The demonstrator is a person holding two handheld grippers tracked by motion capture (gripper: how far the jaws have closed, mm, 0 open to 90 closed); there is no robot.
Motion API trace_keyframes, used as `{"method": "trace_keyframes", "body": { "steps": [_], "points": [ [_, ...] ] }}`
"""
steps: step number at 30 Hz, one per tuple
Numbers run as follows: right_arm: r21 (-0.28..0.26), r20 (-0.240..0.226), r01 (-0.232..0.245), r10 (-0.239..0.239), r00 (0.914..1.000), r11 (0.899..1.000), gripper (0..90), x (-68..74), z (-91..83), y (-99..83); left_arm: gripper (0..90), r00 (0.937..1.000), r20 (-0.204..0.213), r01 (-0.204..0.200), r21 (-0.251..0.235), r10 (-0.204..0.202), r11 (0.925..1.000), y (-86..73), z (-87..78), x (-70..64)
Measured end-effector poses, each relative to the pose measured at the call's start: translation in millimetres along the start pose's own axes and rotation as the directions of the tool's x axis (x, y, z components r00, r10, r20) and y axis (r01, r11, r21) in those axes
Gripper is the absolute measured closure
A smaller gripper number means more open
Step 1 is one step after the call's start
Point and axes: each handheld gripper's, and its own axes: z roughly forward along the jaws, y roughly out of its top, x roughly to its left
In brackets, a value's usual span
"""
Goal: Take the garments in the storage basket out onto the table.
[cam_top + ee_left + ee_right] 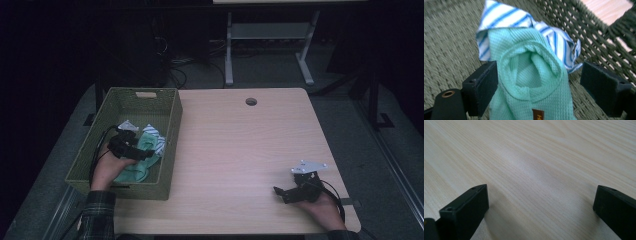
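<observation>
Mint cloth (531,82) lies between the spread jaws of the left claw (539,85) inside the basket (170,131), long axis running away from the claw over a striped cloth (506,17), while the right claw (286,194) rests apart on the desk (240,145).

brown tag (538,114) on green cloth (531,82), lettering unreadable

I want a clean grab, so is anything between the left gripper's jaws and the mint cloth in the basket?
Nothing visible. The left gripper stands open around the mint cloth, with the striped cloth lying behind it.
</observation>
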Motion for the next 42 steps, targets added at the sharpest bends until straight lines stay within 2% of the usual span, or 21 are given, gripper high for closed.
{"method": "trace_keyframes", "body": {
  "steps": [6, 8, 12, 15, 17, 18, 19, 23, 28, 30, 32, 34, 35, 36, 37, 39, 42],
  "points": [
    [0.002, 0.002, 0.001, -0.001, 1.0, 1.0, 0.0, 0.0, 0.0, 0.1, 14.2, 1.0, 0.002, -0.003, 0.063, 0.003, 0.998, -1.0, 6.4, -0.9],
    [0.001, 0.001, 0.0, 0.0, 1.0, 1.0, 0.0, 0.0, 0.1, 0.2, 14.1, 1.0, -0.006, 0.006, 0.087, -0.005, 0.9962, -1.6, 8.4, -0.1],
    [0.002, 0.001, 0.001, -0.001, 1.0, 1.0, 0.0, -0.1, 0.2, 0.3, 14.1, 0.9996, -0.007, 0.026, 0.106, -0.026, 0.994, -2.4, 10.4, 0.9],
    [0.001, 0.001, 0.002, -0.002, 1.0, 1.0, 0.0, -0.1, 0.3, 0.3, 14.1, 0.999, -0.009, 0.045, 0.136, -0.044, 0.9897, -3.7, 13.2, 2.5],
    [0.002, 0.002, 0.002, -0.002, 1.0, 1.0, 0.0, -0.1, 0.3, 0.3, 14.1, 0.9986, -0.002, 0.053, 0.176, -0.054, 0.9829, -4.6, 16.3, 3.3],
    [0.002, 0.002, 0.002, -0.002, 1.0, 1.0, 0.0, -0.1, 0.3, 0.3, 14.1, 0.9986, -0.002, 0.053, 0.176, -0.054, 0.9829, -4.6, 16.3, 3.3],
    [0.003, 0.0, 0.0, 0.0, 1.0, 1.0, 0.0, 0.0, 0.2, 0.5, 14.1, 0.9984, -0.005, 0.056, 0.2, -0.056, 0.9781, -5.2, 18.0, 3.5],
    [0.002, 0.0, 0.001, -0.001, 1.0, 1.0, 0.0, 0.0, 0.3, 0.5, 16.1, 0.9972, -0.007, 0.074, 0.216, -0.074, 0.9736, -6.0, 18.5, 5.6],
    [0.002, 0.0, 0.001, -0.001, 1.0, 1.0, 0.0, 0.0, 0.3, 0.5, 24.8, 0.997, -0.014, 0.077, 0.235, -0.076, 0.9691, -6.4, 19.6, 5.4],
    [0.002, 0.0, 0.001, -0.001, 1.0, 1.0, 0.0, 0.0, 0.4, 0.5, 31.8, 0.9966, -0.012, 0.082, 0.237, -0.082, 0.968, -6.5, 18.6, 6.0],
    [0.002, 0.001, 0.0, 0.0, 1.0, 1.0, 0.0, 0.0, 0.5, 0.6, 33.2, 0.9961, -0.015, 0.088, 0.236, -0.087, 0.9678, -6.5, 18.2, 6.0],
    [0.002, 0.001, 0.0, 0.0, 1.0, 1.0, 0.0, 0.0, 0.5, 0.7, 46.6, 0.9952, -0.01, 0.097, 0.237, -0.098, 0.9667, -6.5, 16.8, 6.0],
    [0.002, 0.001, 0.0, 0.0, 1.0, 1.0, 0.0, 0.0, 0.5, 0.7, 46.6, 0.9947, -0.013, 0.102, 0.243, -0.102, 0.9645, -6.4, 16.4, 6.2],
    [0.002, 0.001, 0.0, 0.0, 1.0, 1.0, 0.0, 0.0, 0.6, 0.7, 60.4, 0.9944, -0.007, 0.104, 0.245, -0.105, 0.9641, -6.2, 15.5, 6.6],
    [0.002, 0.001, 0.0, 0.0, 1.0, 1.0, 0.0, 0.0, 0.6, 0.7, 60.4, 0.9939, -0.007, 0.108, 0.237, -0.11, 0.9655, -6.0, 14.8, 6.2],
    [0.002, 0.001, 0.0, 0.0, 1.0, 1.0, 0.0, -0.1, 0.6, 0.8, 70.0, 0.9937, -0.003, 0.11, 0.236, -0.112, 0.9655, -5.4, 12.6, 6.6],
    [0.002, 0.002, 0.0, 0.0, 1.0, 1.0, 0.0, 0.0, 0.7, 0.8, 77.3, 0.991, -0.008, 0.132, 0.219, -0.133, 0.9667, -4.6, 10.3, 6.6]
  ]
}}
